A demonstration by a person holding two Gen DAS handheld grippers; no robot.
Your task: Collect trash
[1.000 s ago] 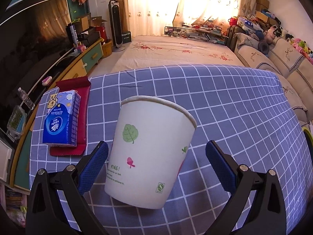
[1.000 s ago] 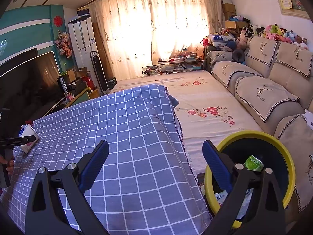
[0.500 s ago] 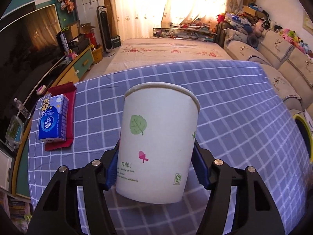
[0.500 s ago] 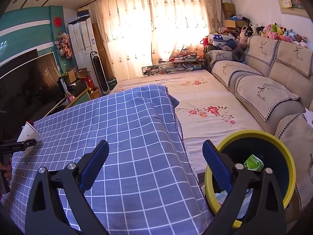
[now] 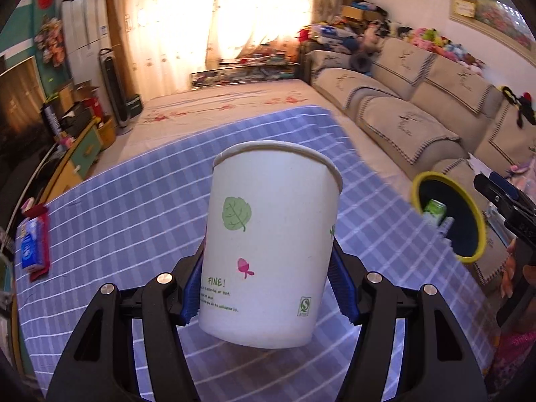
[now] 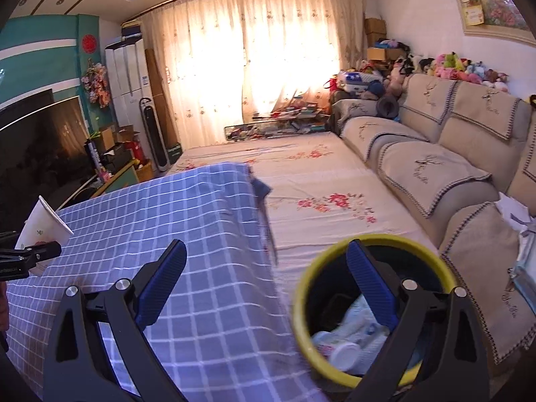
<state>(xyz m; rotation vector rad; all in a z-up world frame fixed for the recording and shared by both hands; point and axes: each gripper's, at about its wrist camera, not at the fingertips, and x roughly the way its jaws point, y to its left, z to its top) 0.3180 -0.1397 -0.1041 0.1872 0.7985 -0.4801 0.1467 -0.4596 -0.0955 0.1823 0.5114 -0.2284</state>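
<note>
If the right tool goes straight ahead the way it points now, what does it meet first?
Probably the checked blue tablecloth near its right edge: the open right tool points down there, with nothing between its fingers. The yellow-rimmed bin lies just right of that line; depth is unclear.

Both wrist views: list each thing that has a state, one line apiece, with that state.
Paper cup: clamped, lifted off the table, tilted slightly.
Left gripper: fingers shut on the paper cup.
Right gripper: fingers open, nothing between them.
Yellow-rimmed bin: lidless, some trash already inside, beside the table.
Checked tablecloth: spread over the table, one corner hanging down.
Tissue pack: lying flat on a red mat.
</note>
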